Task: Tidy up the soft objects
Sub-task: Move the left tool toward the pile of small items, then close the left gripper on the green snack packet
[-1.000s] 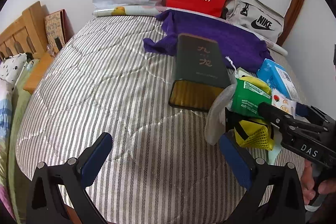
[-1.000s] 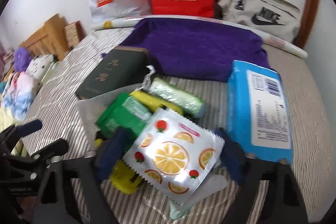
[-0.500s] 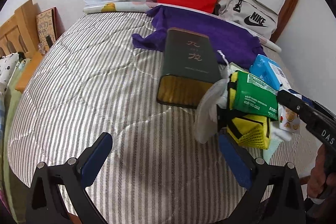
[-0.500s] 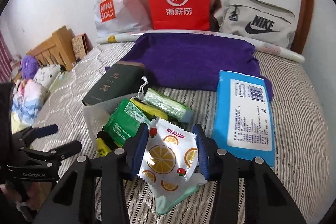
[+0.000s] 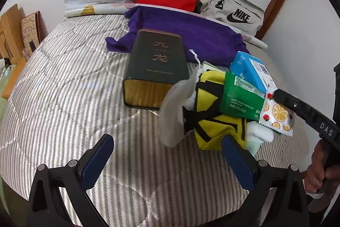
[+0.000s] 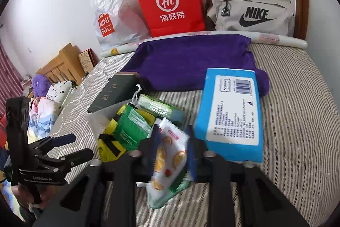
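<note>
A: What is changed?
B: The right gripper [image 6: 172, 154] jaws have just been closing; the orange-print sachet [image 6: 170, 154] is now pinched, beside the blue tissue pack [image 6: 231, 112].
A: And the left gripper [image 5: 167, 154]?
B: Held wide, empty. Sorting is judged begun.

Glossy plastic orange-print packet [image 6: 170, 154], matt striped cloth bedspread [image 6: 297, 120].

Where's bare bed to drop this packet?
Free: the striped bed left of the green box, and the strip right of the blue pack. Crowded: the pile between box and blue pack, and the purple cloth behind.
</note>
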